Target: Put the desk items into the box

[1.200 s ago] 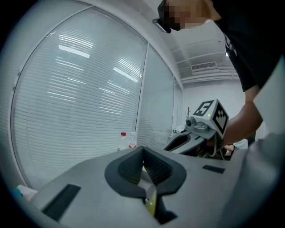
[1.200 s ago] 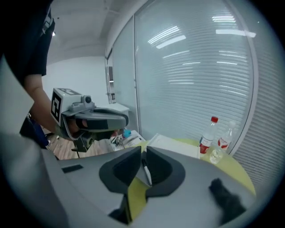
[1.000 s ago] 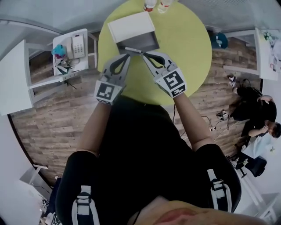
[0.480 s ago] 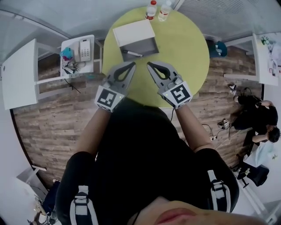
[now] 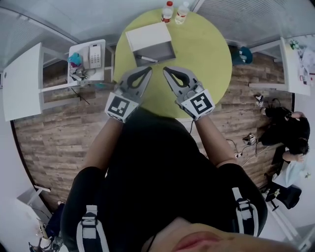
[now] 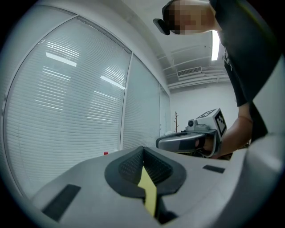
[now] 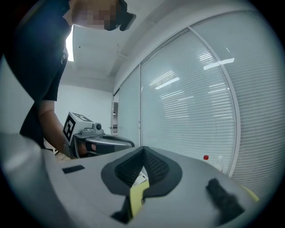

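Wood-plank floor surrounds a round yellow-green counter in the head view. On its far half stands the white box, lid up and grey inside showing. A thin pen-like item lies along its near edge; whether it sits inside or on the rim cannot be told. Two bottles stand just beyond the box at the counter's far rim. Off to the left, a white side table carries a telephone. The left hand-held gripper and the right hand-held gripper are held side by side over the counter's near half. Their tips angle toward each other, short of the box and touching nothing.

Left gripper view: the left hand-held gripper has its jaws together at the tip with nothing between them. A sliver of yellow counter shows through the slot behind the pads. Window blinds fill the background, and a red bottle cap peeks over the jaw. The right hand-held gripper hangs just to the right.

Right gripper view: the right hand-held gripper is likewise closed and empty. Yellow counter and a bit of white are visible through the slot. The left hand-held gripper sits at the left, and the bottles stand against the blinds on the right.
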